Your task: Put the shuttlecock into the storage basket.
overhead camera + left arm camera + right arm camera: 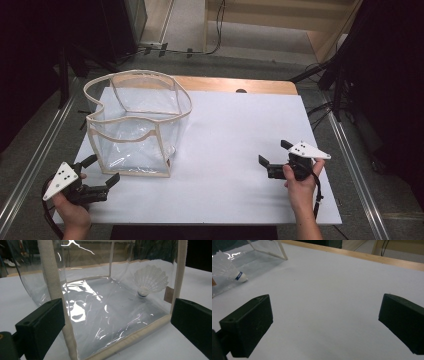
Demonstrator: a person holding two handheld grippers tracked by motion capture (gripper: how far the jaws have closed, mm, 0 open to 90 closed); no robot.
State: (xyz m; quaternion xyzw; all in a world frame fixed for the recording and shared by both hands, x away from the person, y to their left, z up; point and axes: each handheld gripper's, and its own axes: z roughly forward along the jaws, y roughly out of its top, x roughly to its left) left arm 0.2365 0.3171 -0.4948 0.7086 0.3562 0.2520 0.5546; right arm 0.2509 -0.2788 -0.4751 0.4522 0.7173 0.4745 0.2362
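Note:
A clear plastic bag (131, 131) with beige fabric trim stands open-topped on the left half of the white table (235, 125). A white feather shuttlecock (151, 281) lies inside it against the far right wall, cork down. In the right gripper view the shuttlecock (227, 271) lies behind the bag's clear wall (262, 251) at the upper left. My left gripper (105, 168) is open at the bag's near left corner, its jaws either side of the front face (116, 322). My right gripper (273, 152) is open over bare table with nothing between its jaws (324, 322).
The white sheet covers a wooden tabletop whose bare strip (240, 84) shows at the far edge. Metal rails (350, 155) run along both sides of the table. Cables and dark stands (340, 75) sit on the floor beyond.

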